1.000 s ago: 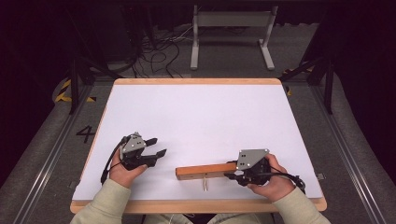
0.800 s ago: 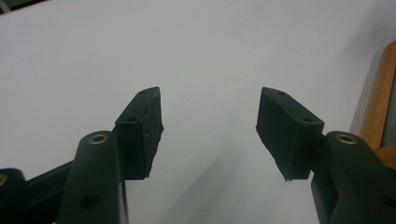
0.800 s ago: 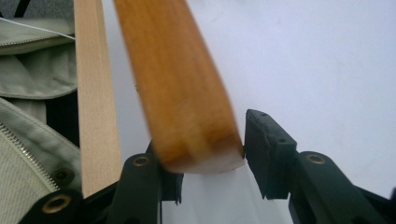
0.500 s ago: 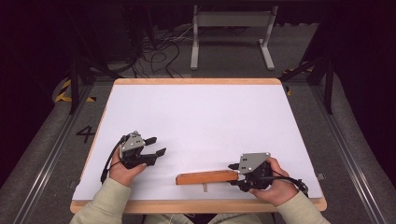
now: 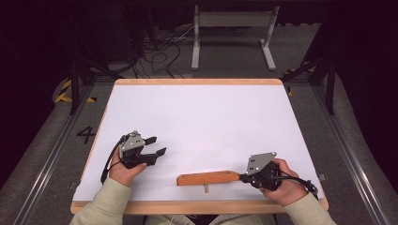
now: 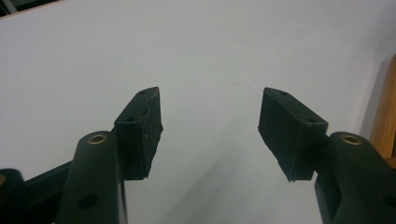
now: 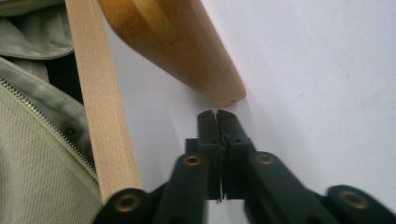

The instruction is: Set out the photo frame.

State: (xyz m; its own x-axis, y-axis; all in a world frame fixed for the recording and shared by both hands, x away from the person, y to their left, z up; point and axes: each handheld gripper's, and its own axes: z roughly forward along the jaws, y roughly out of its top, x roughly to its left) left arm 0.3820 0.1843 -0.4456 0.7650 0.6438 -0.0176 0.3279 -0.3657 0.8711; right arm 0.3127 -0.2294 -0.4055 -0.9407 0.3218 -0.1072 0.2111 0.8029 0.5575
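The right gripper (image 7: 216, 113) had its two black jaws pressed together with nothing between them, their tips just short of the rounded end of the wooden block (image 7: 177, 46); they had just been closing. In the high view that gripper (image 5: 242, 177) sat at the block's (image 5: 207, 178) right end, near the front edge of the table (image 5: 202, 112). The left gripper (image 6: 209, 128) stood with its jaws well apart over bare white surface, holding nothing; its pads (image 6: 142, 126) were matte black and blocky, with brass-coloured rivets on the arms behind. In the high view it (image 5: 158, 146) lay well to the left of the block.

The block was a long, smooth piece of orange-brown wood with softened corners, lying flat on the matte white tabletop, which was edged in pale wood (image 7: 100, 107). A small peg (image 5: 205, 188) stuck out from its near side.

A second earlier the right gripper had overlapped the block's right end; now it had drawn back to the right, and the block lay tilted slightly differently.

The person's sleeves (image 5: 110, 204) were cut off by the bottom edge. Whether the shut tips touched the block could not be made out.
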